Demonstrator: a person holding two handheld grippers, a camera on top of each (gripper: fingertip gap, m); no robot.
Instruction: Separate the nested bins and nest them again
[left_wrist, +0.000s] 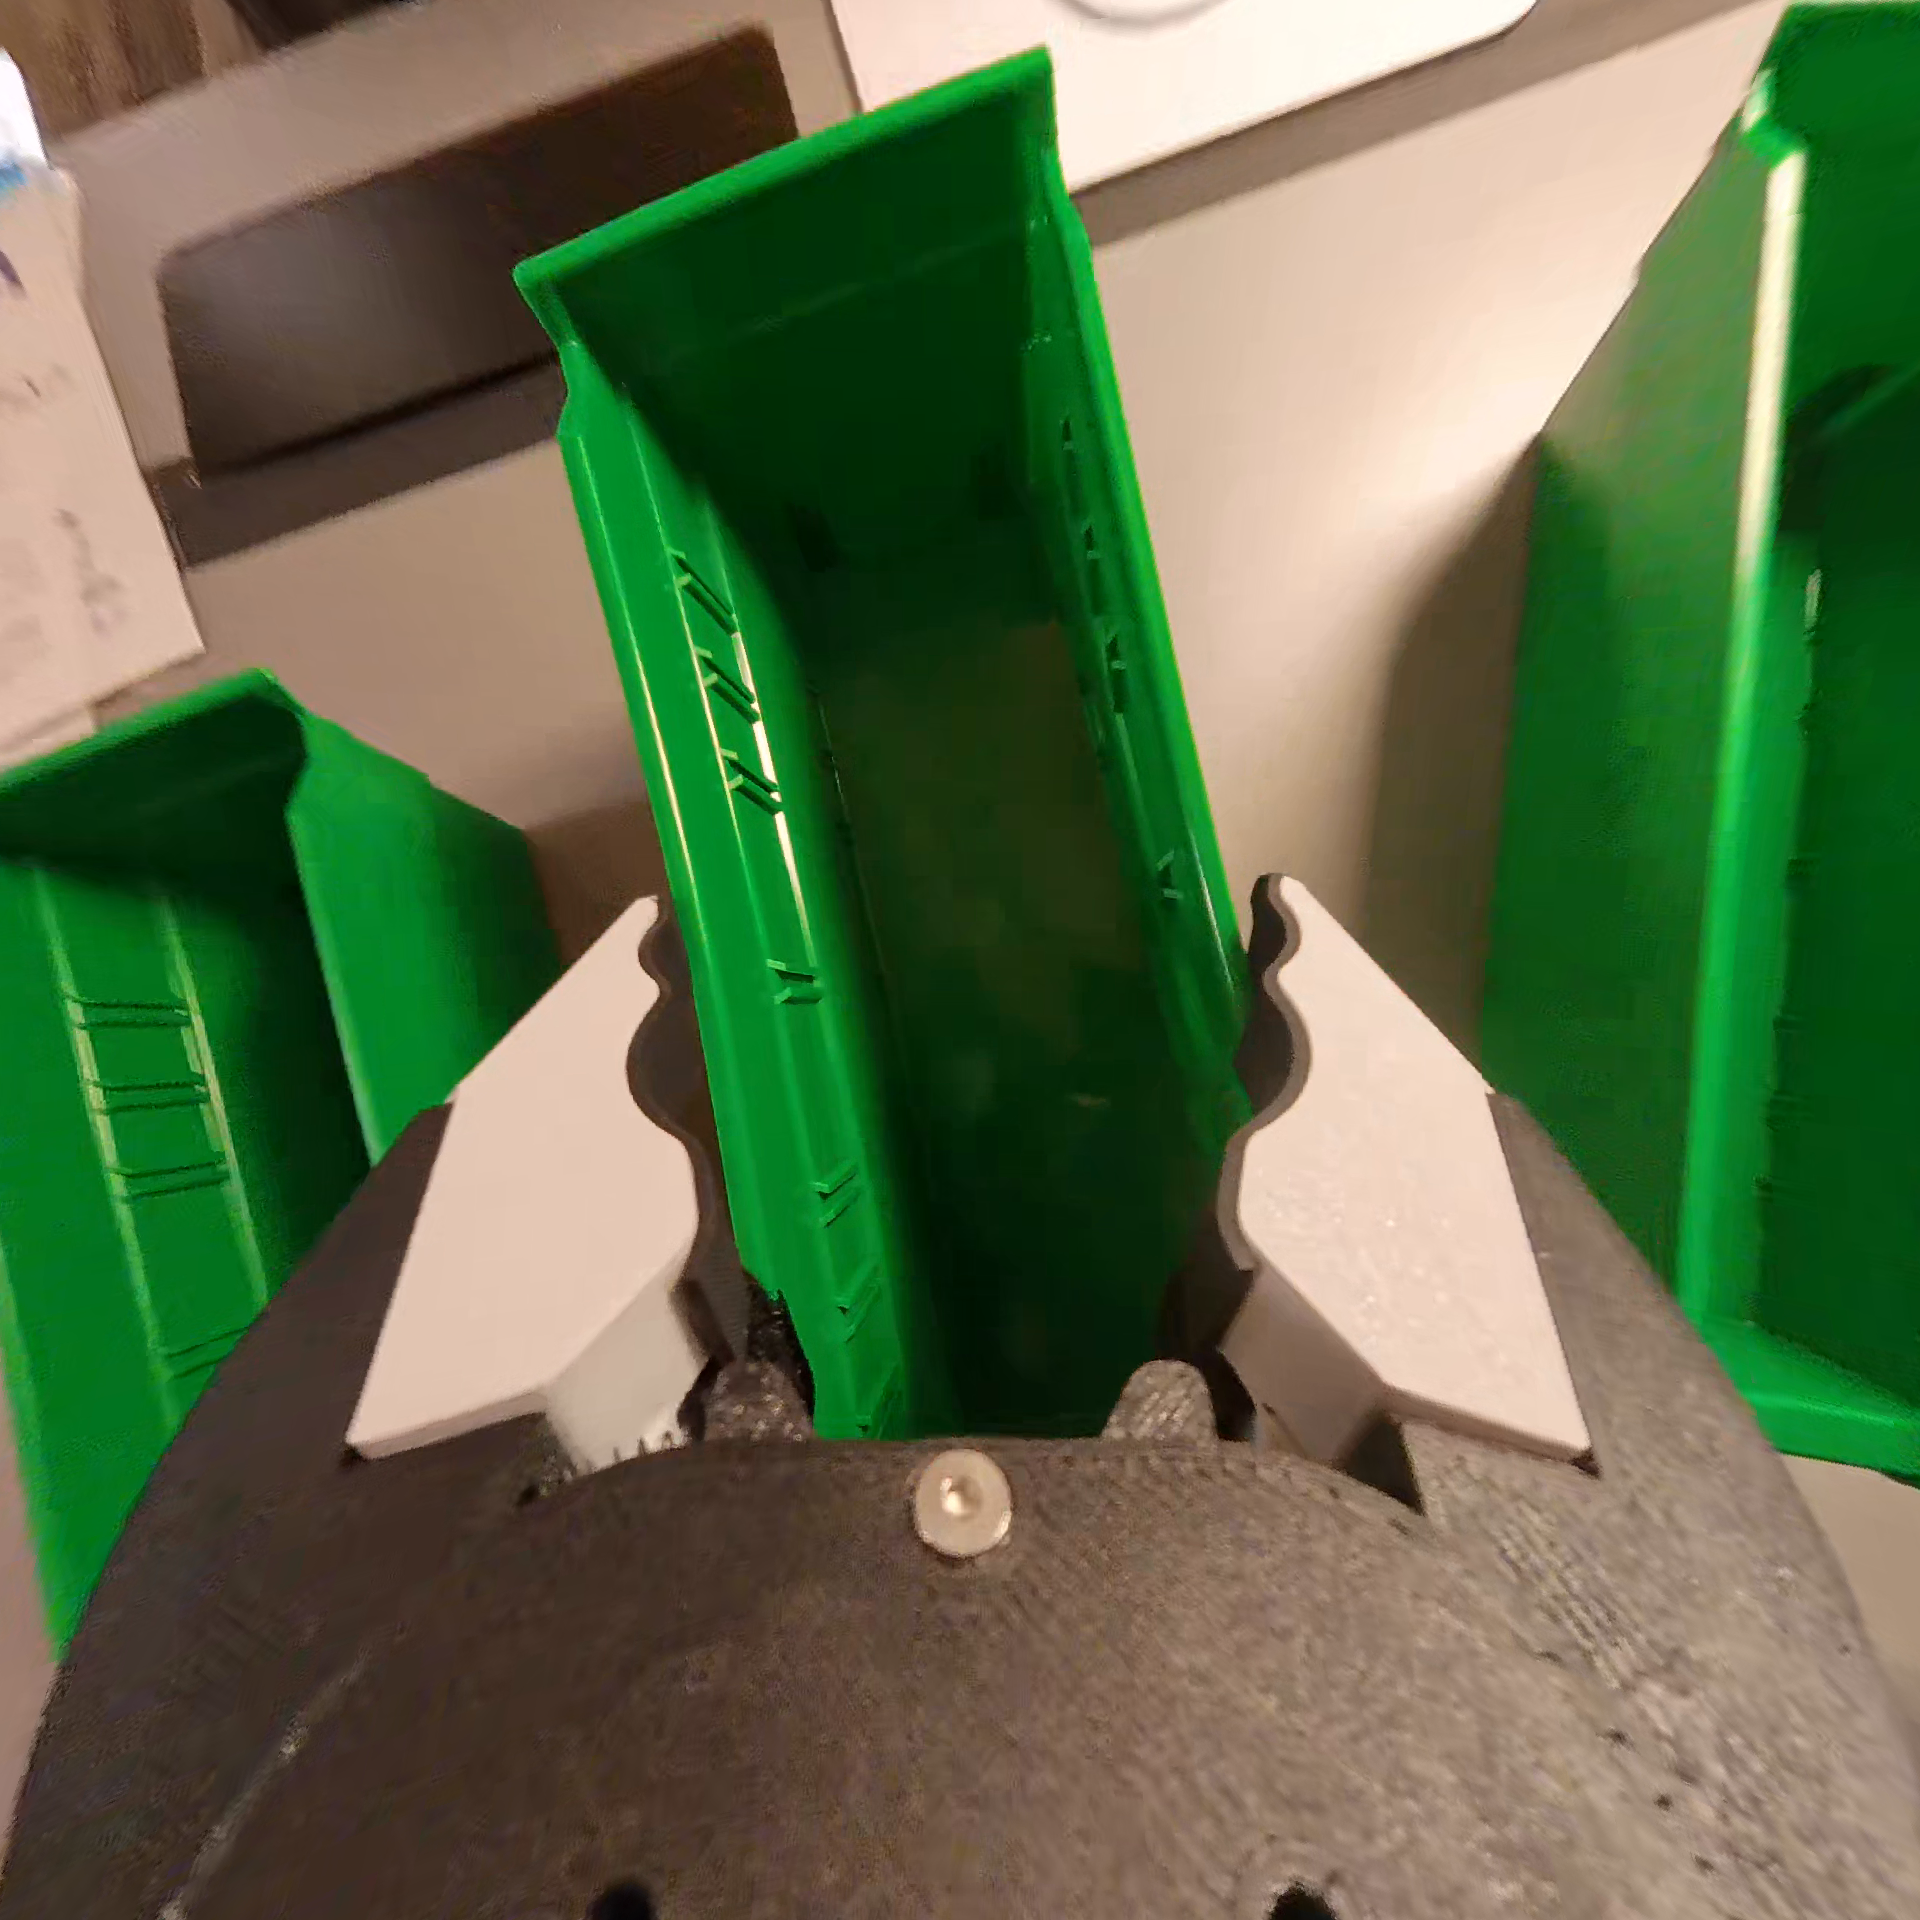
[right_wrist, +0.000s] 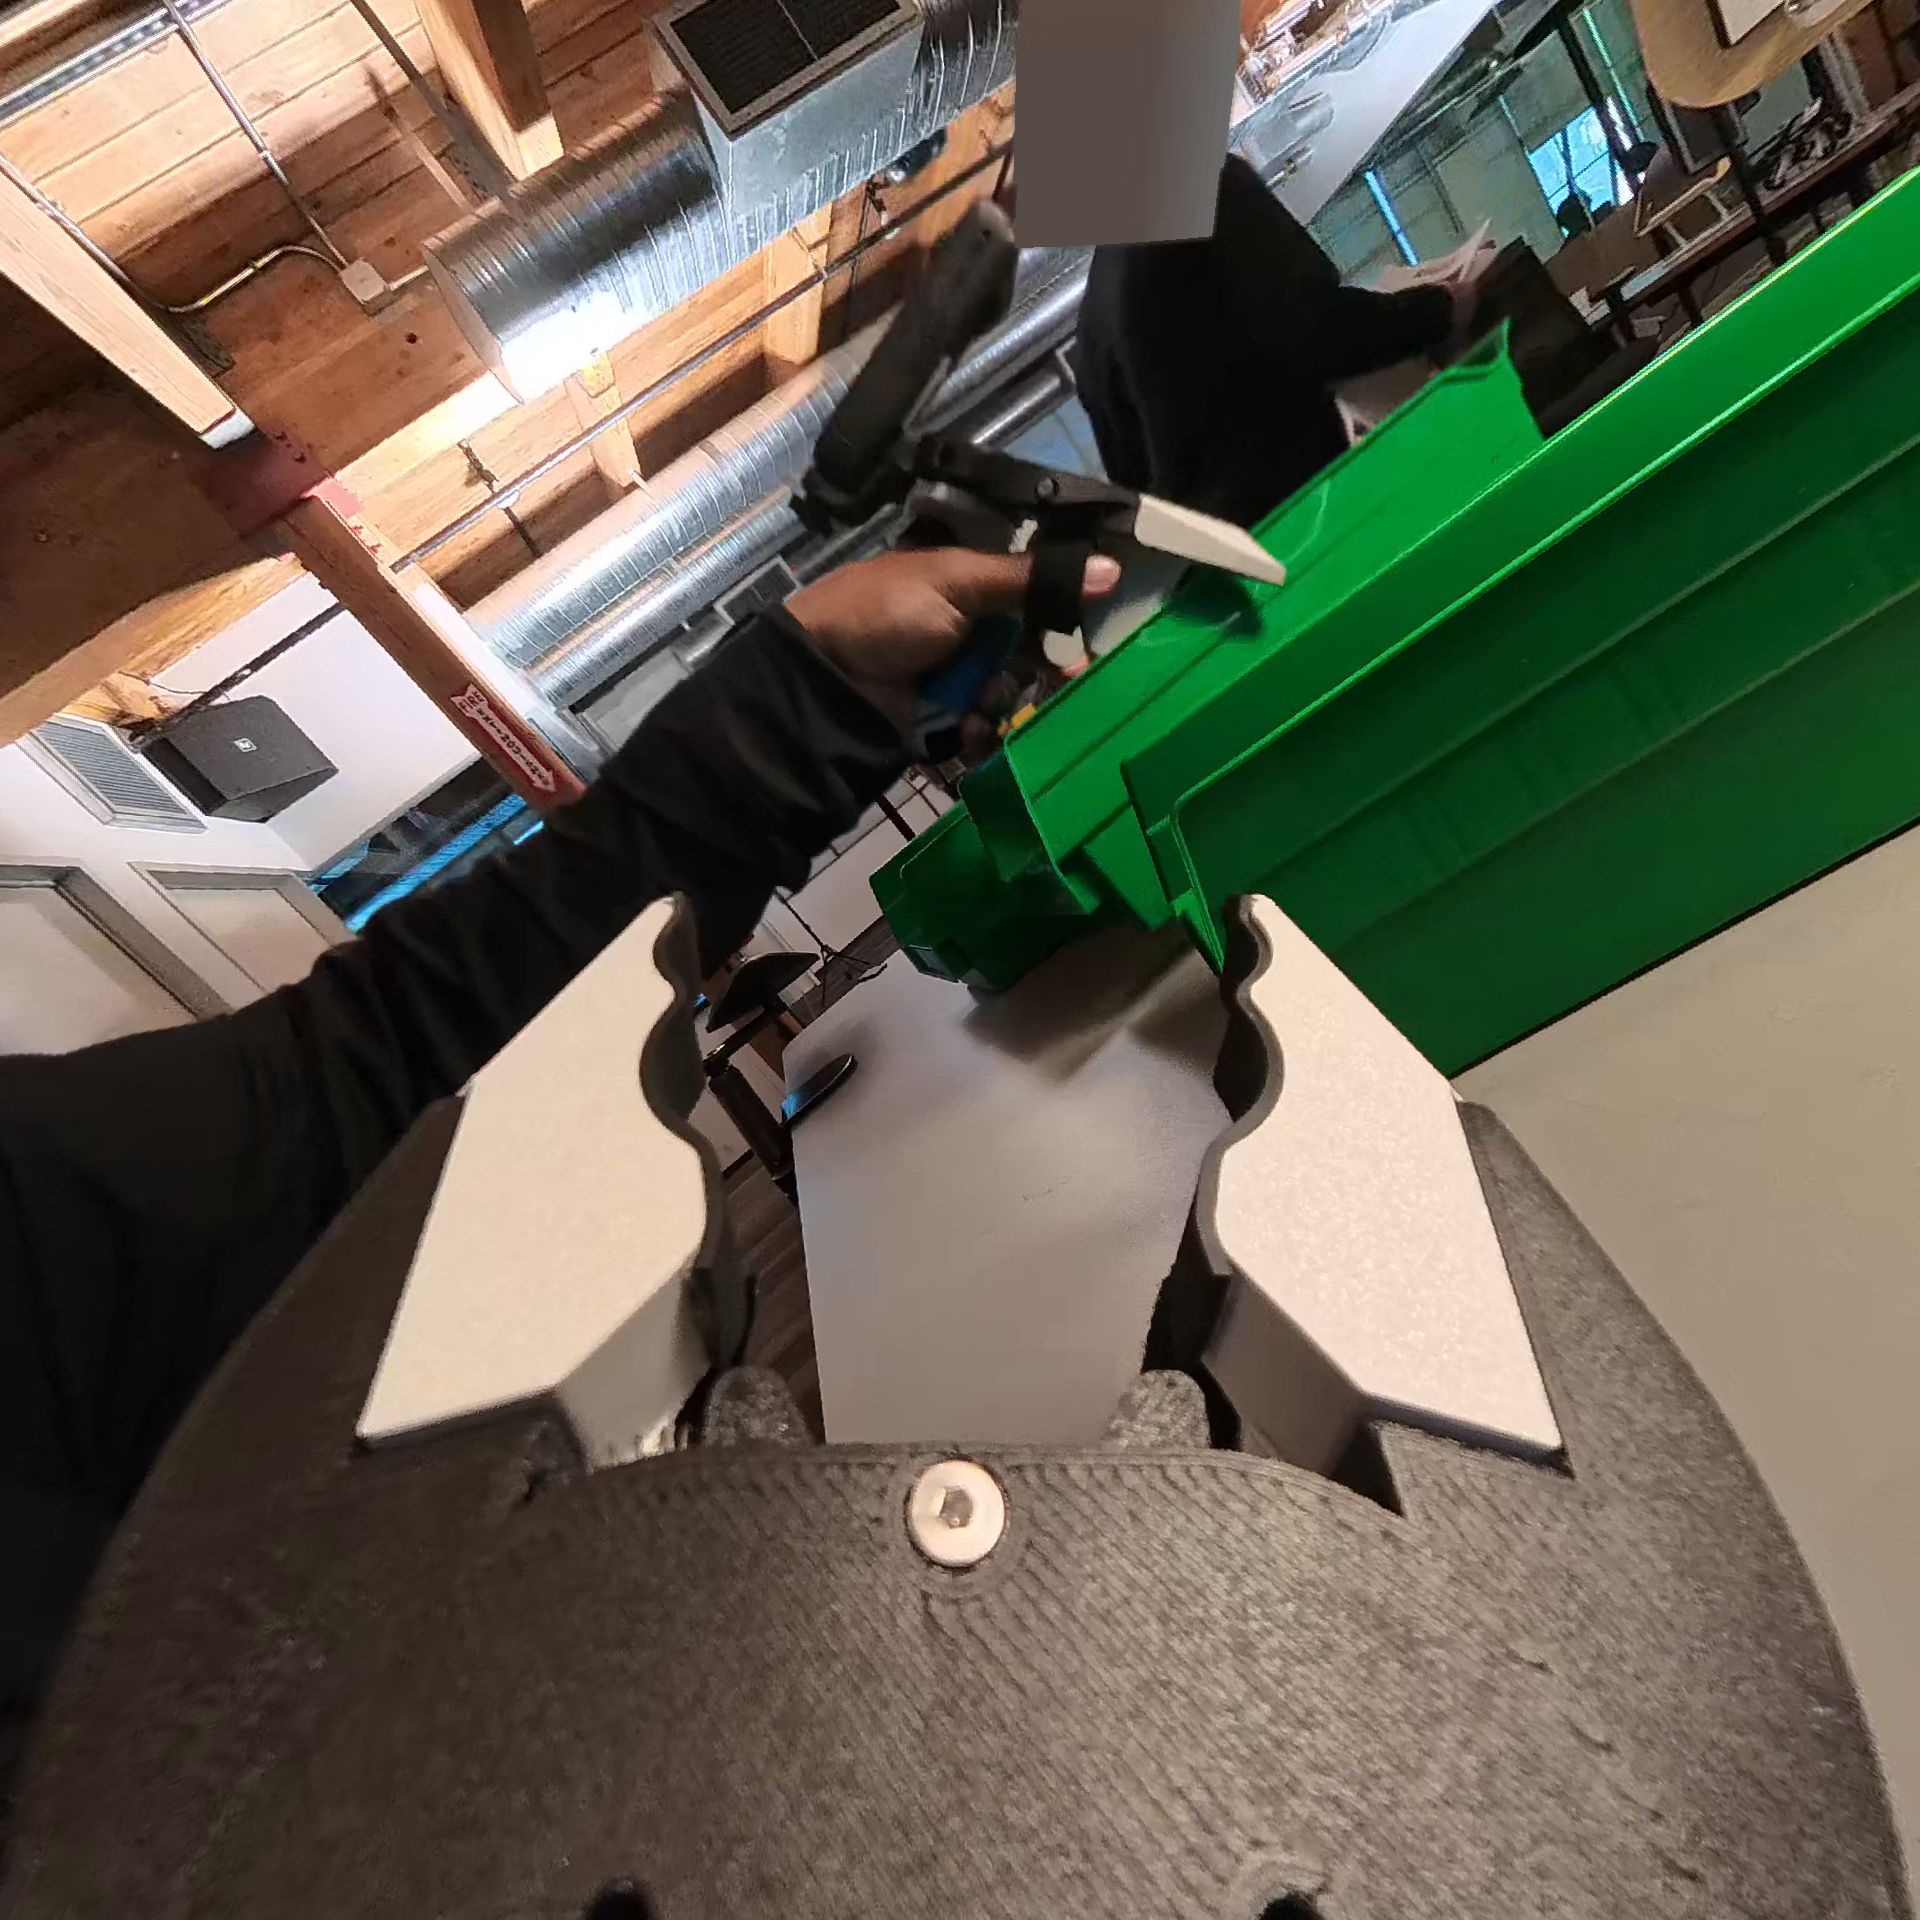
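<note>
Dim, warm, motion-blurred left wrist view; brighter right wrist view, daylight perhaps from windows (right_wrist: 1475, 177); soft shadows on table (right_wrist: 1039, 1143); wide-angle edge warping.

Workshop room under a timber ceiling (right_wrist: 312, 260)

Wood beams and planks are running overhead, with a ribbed silver duct (right_wrist: 582, 260) hanging just below the ceiling and a grille vent (right_wrist: 779, 52) sitting beside it. A black speaker (right_wrist: 244, 753) is hanging on the white wall (right_wrist: 353, 686) beneath the duct. Daylight is coming through windows (right_wrist: 1455, 197) far right of it. A pale grey table (right_wrist: 1714, 1195) is spreading below.
</note>
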